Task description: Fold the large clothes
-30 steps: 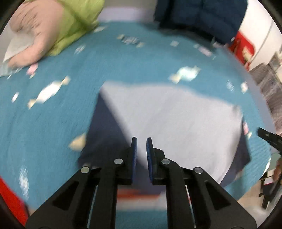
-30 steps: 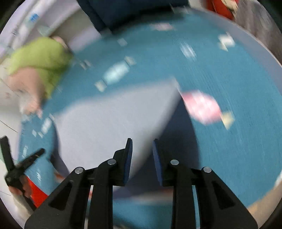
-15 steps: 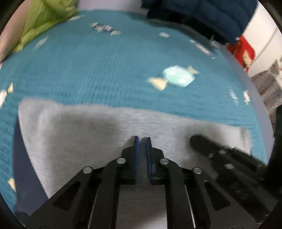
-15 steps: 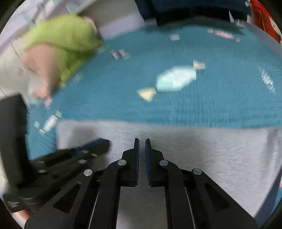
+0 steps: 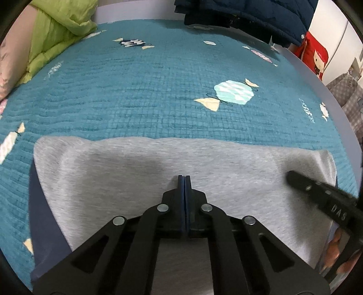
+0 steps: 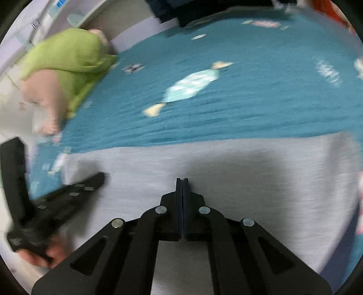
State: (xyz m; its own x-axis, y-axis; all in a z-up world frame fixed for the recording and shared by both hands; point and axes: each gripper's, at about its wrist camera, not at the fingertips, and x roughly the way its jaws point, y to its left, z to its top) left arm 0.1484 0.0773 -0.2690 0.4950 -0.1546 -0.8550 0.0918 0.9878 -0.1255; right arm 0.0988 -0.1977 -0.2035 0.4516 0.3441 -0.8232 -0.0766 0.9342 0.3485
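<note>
A folded grey garment (image 5: 140,172) with a dark blue underside lies flat on the teal bedspread (image 5: 147,90); it also shows in the right wrist view (image 6: 226,172). My left gripper (image 5: 184,177) is shut with nothing between its pads, low over the middle of the grey cloth. My right gripper (image 6: 182,180) is also shut and empty over the cloth. The right gripper shows at the right of the left wrist view (image 5: 317,195). The left gripper shows at the left of the right wrist view (image 6: 59,204), blurred.
A green quilt (image 5: 56,29) and a pink pillow (image 5: 6,65) lie at the far left of the bed. Dark blue clothing (image 5: 245,15) lies at the far edge. A red bag (image 5: 314,56) stands beyond the bed's right side.
Both grippers closed fully from slightly open and dropped low over the folded grey garment. The garment now fills the near view and lies flat.
</note>
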